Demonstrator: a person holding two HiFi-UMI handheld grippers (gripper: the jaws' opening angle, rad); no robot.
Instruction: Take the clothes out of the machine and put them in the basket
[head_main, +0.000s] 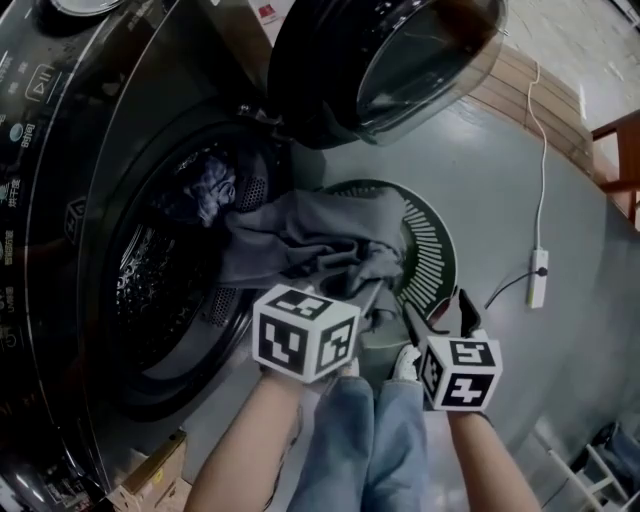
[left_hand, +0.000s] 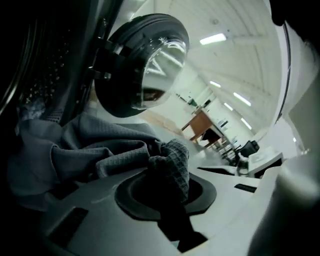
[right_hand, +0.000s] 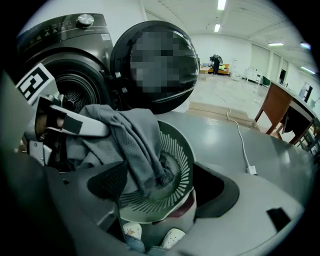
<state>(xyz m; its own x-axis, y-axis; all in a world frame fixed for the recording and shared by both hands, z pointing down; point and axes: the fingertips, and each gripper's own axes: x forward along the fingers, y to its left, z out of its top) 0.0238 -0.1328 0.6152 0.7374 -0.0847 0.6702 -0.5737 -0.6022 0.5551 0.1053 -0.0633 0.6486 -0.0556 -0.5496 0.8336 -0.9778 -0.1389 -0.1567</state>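
A grey garment (head_main: 300, 240) stretches from the open drum (head_main: 170, 270) of the dark washing machine across to the green slotted basket (head_main: 432, 250) on the floor. My left gripper (head_main: 362, 292) is shut on a bunched fold of that garment (left_hand: 172, 160), which fills the gap between its jaws. In the right gripper view the garment (right_hand: 132, 135) drapes over the basket's rim (right_hand: 186, 160) and into it. My right gripper (head_main: 440, 312) hovers at the basket's near edge, open and with nothing in it. More dark and bluish clothes (head_main: 210, 185) lie inside the drum.
The machine's round door (head_main: 400, 60) swings open above the basket. A white cable with an adapter (head_main: 539, 277) lies on the grey floor to the right, near wooden furniture (head_main: 620, 150). The person's jeans and shoes (head_main: 372, 430) are just below the basket. A cardboard box (head_main: 150, 475) sits at bottom left.
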